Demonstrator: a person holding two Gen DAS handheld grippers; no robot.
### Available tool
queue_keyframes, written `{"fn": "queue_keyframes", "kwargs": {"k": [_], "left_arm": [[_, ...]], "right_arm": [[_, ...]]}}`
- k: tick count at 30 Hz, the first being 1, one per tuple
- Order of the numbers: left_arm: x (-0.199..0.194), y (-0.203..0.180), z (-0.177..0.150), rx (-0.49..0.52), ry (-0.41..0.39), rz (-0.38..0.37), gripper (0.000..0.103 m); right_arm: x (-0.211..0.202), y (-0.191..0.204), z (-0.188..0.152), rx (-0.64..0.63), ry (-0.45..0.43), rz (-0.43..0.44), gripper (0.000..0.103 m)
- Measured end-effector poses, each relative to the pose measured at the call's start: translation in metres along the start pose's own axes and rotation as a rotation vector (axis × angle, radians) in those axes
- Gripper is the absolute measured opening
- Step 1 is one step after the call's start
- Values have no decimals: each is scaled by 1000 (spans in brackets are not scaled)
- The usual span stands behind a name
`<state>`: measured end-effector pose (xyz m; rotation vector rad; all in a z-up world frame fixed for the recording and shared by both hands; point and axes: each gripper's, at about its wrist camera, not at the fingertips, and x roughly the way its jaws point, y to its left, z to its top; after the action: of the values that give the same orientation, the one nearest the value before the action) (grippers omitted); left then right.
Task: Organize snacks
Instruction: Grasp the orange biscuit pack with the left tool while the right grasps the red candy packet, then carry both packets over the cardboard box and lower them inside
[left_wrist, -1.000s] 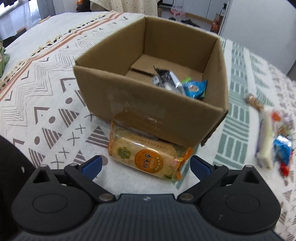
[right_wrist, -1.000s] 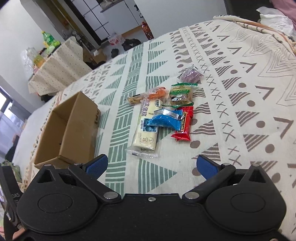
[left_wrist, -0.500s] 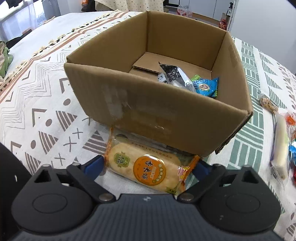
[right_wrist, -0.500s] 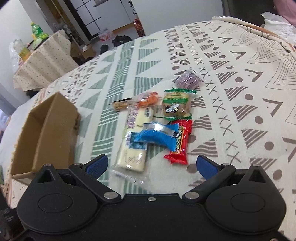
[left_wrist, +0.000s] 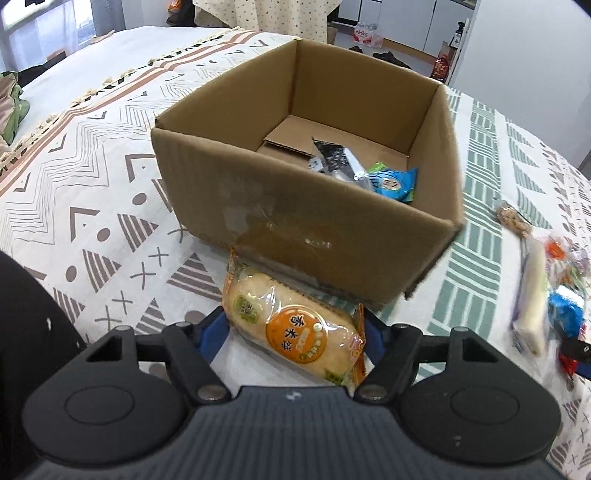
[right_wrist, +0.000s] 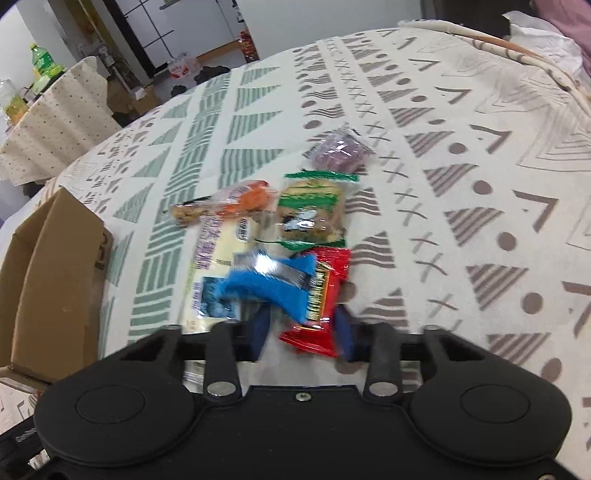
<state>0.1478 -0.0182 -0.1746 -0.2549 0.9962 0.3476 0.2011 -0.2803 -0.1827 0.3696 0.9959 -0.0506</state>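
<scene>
My left gripper is shut on a yellow rice-cracker packet that lies against the near wall of an open cardboard box. The box holds a black packet and a blue packet. My right gripper has its fingers closed in on the near end of a red snack bar, beside a blue packet in the snack pile. The pile also holds a long white packet, a green-edged biscuit packet, an orange packet and a purple packet.
Everything lies on a patterned cloth. The box also shows at the left of the right wrist view. The snack pile shows blurred at the right of the left wrist view. A cloth-covered side table stands beyond.
My left gripper came forward and closed on the rice-cracker packet. My right gripper moved down to the pile and closed around the red snack bar.
</scene>
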Motion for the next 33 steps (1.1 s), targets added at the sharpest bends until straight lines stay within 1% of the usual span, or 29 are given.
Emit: {"fn": "queue_keyframes", "kwargs": {"k": [4,10,18,22,28,33], "left_arm": [[-12,-4,-4,3,0,-21,73],[-30,-12,-5,18,-16,-64,73],[-60,-26,-1,43,-67,-121,73],[-73,-30,3,49,-94,-138,73],[-89,-30,13,54,-132,-140,73],[-96,-27,23,62,-159,-137,73]], "right_arm": [[-5,-7,-1,36,4,10,21],[-20,-11,-7,77,-1,38,20],[-57,-13,-6,118,-71,155,20],[-65,-9,-4,109,-91,207,20],[-74,6,-3,71,-111,282,20],[-81,22,-2,44,-133,327,20]]}}
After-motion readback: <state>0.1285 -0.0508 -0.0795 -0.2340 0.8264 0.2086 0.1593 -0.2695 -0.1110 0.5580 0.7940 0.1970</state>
